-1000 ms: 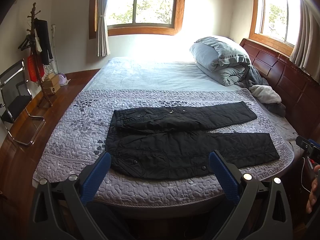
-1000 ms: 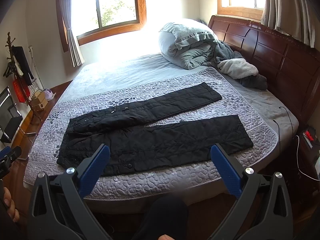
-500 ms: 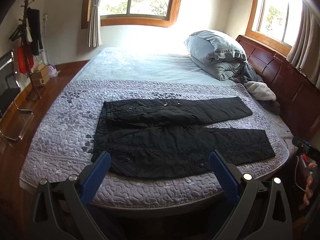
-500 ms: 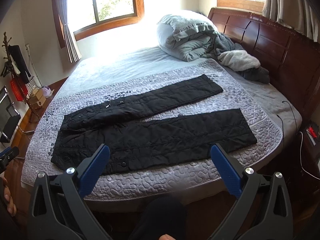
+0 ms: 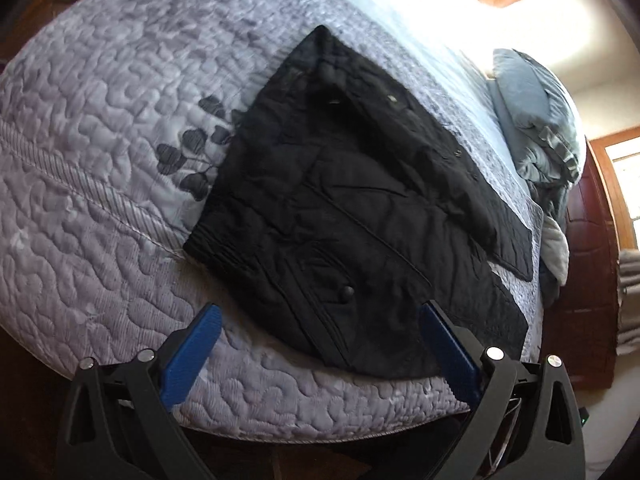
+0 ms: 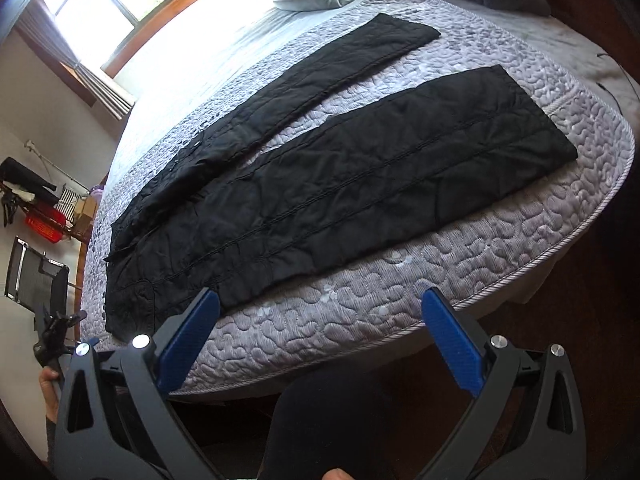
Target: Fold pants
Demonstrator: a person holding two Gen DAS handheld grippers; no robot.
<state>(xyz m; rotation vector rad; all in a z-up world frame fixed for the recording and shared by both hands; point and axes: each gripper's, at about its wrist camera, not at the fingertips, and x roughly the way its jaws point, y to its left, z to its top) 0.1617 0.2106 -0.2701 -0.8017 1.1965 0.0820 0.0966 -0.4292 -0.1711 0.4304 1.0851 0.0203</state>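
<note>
Black quilted pants point(image 6: 328, 184) flat along bed's point(image 5: 100, 160) near edge, legs splayed. Soft, padded, floppy, likely bulky; grab waistband corner and near hem. Left gripper point(image 5: 320, 344) and right gripper point(image 6: 324, 332) both spread, empty.

Black quilted fabric pants point(image 5: 360, 216), lilac pebble-stitched bedspread point(image 5: 100, 128) with dark leaf motifs, blue ribbed gripper pads point(image 6: 450, 340), grey-green duvet point(image 5: 536, 120)
</note>
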